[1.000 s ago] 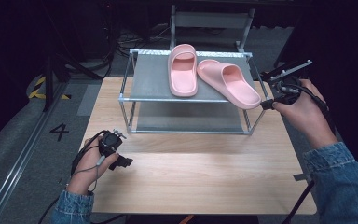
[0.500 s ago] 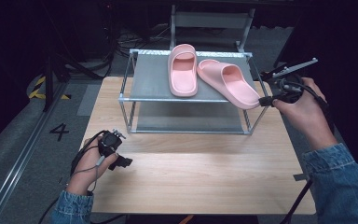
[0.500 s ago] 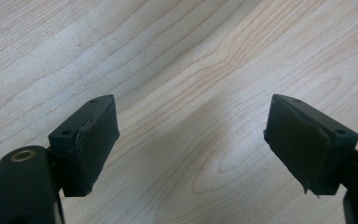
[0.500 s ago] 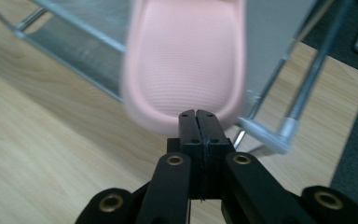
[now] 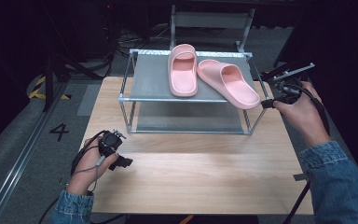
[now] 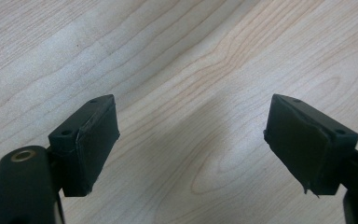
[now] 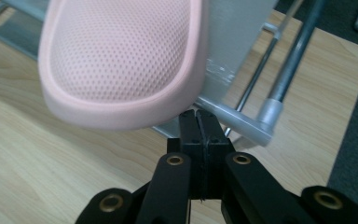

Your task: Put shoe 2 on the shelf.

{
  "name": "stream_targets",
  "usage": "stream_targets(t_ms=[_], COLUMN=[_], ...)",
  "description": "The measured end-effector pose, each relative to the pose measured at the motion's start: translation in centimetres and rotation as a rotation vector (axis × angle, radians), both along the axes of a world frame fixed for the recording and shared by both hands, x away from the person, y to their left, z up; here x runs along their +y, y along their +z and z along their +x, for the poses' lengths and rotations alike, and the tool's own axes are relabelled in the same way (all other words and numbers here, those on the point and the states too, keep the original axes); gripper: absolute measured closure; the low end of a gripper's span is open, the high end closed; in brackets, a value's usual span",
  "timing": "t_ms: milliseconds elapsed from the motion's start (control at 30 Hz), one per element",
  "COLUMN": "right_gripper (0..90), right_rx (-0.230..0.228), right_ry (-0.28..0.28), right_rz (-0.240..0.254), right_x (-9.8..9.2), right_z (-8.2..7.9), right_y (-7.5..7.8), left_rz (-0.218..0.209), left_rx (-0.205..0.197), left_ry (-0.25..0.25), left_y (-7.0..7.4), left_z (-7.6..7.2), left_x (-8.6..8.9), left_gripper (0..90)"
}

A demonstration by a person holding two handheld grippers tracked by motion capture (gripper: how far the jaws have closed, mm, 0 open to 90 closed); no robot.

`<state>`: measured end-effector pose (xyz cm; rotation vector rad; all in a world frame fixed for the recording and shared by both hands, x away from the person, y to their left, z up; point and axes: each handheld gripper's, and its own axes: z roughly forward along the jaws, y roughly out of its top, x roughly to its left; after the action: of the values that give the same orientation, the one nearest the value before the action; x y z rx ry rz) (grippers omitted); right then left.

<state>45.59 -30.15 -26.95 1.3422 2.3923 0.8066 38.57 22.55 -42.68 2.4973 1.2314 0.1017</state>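
On the wooden table (image 5: 191, 177) stands a metal rack (image 5: 154, 84). Two pink slippers lie on its top shelf; the right slipper (image 5: 228, 83) overhangs the near-right corner. The right gripper (image 7: 199, 122), jaws clenched empty, sits just under that heel. The left gripper (image 6: 191, 140), near-left, is released.

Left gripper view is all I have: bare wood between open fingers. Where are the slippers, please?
Observer: On the top shelf of the rack at the table's far side: first slipper fully on, second slipper overhanging the edge.
Operator: Does the right gripper hold one?
Observer: No. The right gripper has its fingers shut on nothing, close under the second slipper's overhanging end.
Operator: And where is my left gripper?
Observer: The left gripper is near the table's front left corner, far from the rack.
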Motion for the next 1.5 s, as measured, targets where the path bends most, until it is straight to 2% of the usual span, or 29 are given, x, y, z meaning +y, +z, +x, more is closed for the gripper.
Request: stream_targets(t_ms=[67,267,500,533,667,733,933,1033,1233,1267,1500], right_gripper=[90.0,90.0,90.0,90.0,90.0,90.0,90.0,90.0,90.0,90.0,90.0], right_rx=[0.014,0.026,0.03,0.03,0.028,0.022,-0.014,-0.023,-0.033,-0.049,-0.048], right_ry=[0.038,0.114,0.206,0.206,0.253,0.263,0.302,0.325,0.328,0.317,0.283], right_rz=[0.029,0.037,0.034,0.034,0.017,0.012,0.052,0.062,0.08,0.071,0.09], right_x=[0.7,3.0,6.5,6.5,8.4,8.7,9.1,9.9,10.7,10.9,11.5], right_z=[-0.4,-1.4,-2.1,-2.1,-2.3,-2.6,-4.2,-4.2,-3.5,-3.0,-1.2], right_y=[0.3,0.6,0.3,0.3,0.0,0.1,0.6,0.4,0.0,-0.1,-0.5], left_rz=[-0.004,-0.008,-0.007,-0.007,-0.008,-0.008,-0.004,-0.008,-0.005,-0.007,-0.011], left_rx=[-0.002,-0.001,-0.002,-0.002,0.0,0.001,-0.002,0.0,0.002,0.001,0.001], left_ry=[0.0,0.004,0.004,0.004,0.003,-0.001,-0.004,-0.003,0.0,0.002,0.004], left_y=[0.0,0.1,0.1,0.1,0.1,0.1,0.1,0.1,0.0,0.0,0.0], left_z=[0.0,-0.1,-0.1,-0.1,-0.1,-0.1,-0.1,-0.2,-0.1,-0.1,-0.2], left_x=[0.0,0.0,0.1,0.1,0.0,0.0,-0.1,-0.2,-0.1,-0.1,0.2], left_gripper=[17.9,17.9,17.9,17.9,17.9,17.9,17.9,17.9,17.9,17.9,17.9])
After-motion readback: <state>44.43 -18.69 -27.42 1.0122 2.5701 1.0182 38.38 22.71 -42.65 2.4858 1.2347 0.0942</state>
